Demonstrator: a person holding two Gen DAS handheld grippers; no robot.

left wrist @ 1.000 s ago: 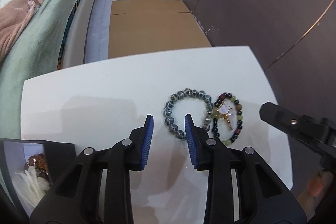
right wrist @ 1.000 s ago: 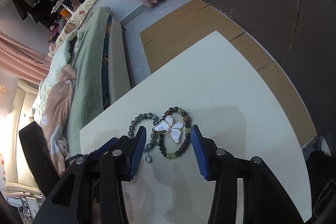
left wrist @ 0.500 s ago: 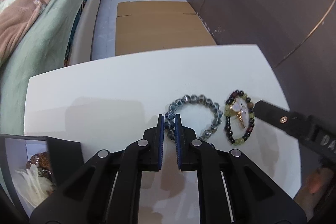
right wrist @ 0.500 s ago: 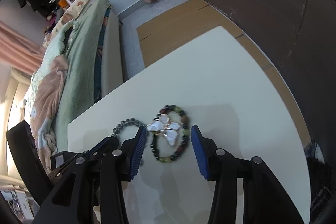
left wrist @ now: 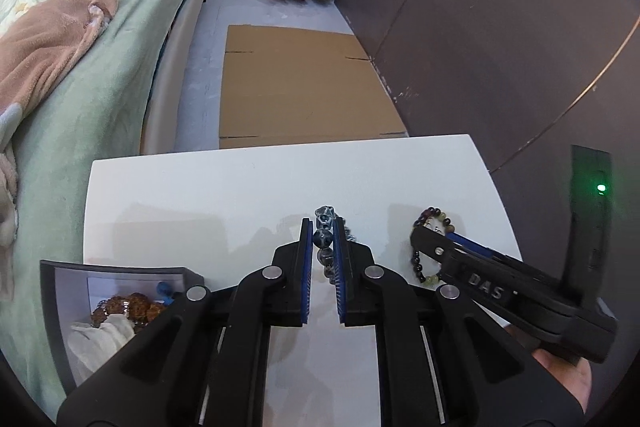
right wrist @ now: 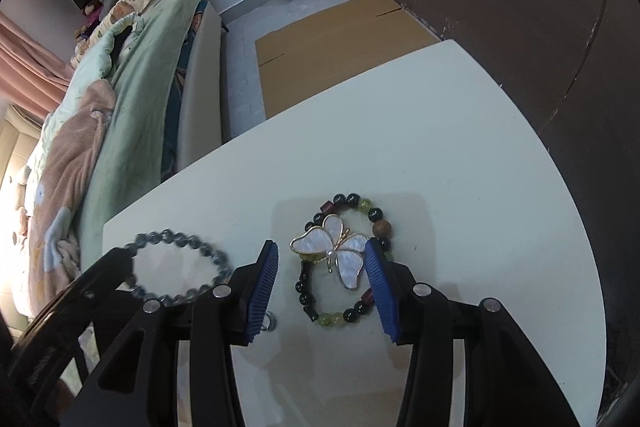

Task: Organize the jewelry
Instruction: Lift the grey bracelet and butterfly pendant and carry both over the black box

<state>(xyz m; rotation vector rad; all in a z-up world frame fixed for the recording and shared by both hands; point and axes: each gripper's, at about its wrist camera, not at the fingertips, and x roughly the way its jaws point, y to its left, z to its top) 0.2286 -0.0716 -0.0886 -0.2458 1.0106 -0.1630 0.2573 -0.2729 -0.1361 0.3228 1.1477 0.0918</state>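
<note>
Left wrist view: left gripper is clamped on the grey bead bracelet, lifted over the white table; an open box with jewelry sits at lower left.

Right wrist view: right gripper, jaws spread wide, straddles the mixed bead bracelet and the butterfly brooch lying on it.

The table is stood beside the bed, with flat cardboard laid on the floor behind it. A bead bracelet is held between the fingers of the left gripper. To its right, another bracelet is laid on the table, with a butterfly brooch on it, between the spread fingers of the right gripper. A box is set at the table's left.
</note>
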